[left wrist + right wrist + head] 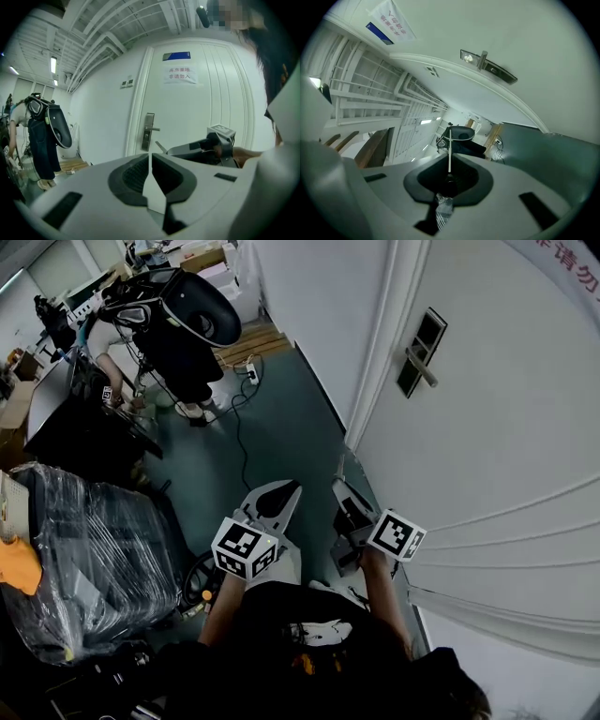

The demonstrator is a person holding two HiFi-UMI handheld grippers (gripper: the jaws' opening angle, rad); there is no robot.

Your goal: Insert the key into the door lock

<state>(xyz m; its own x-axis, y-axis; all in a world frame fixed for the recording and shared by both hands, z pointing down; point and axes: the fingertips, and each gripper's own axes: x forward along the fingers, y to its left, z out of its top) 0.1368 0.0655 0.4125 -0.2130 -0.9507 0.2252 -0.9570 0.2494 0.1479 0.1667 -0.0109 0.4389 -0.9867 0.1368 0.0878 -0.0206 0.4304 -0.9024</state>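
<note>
The white door (506,418) fills the right of the head view, with its dark lock plate and lever handle (419,352) high up. The same lock (148,131) shows ahead in the left gripper view and near the top (487,65) in the right gripper view. My right gripper (339,487) is shut on a thin metal key (449,147) that sticks out past its tips, well short of the lock. The key blade (161,146) also shows in the left gripper view. My left gripper (284,491) hangs beside it, shut with nothing in it.
A person in dark clothes (178,324) stands at the back left near a wooden pallet (248,338) and floor cables (239,418). A plastic-wrapped black stack (84,549) sits at the left. A paper sign (179,75) hangs on the door.
</note>
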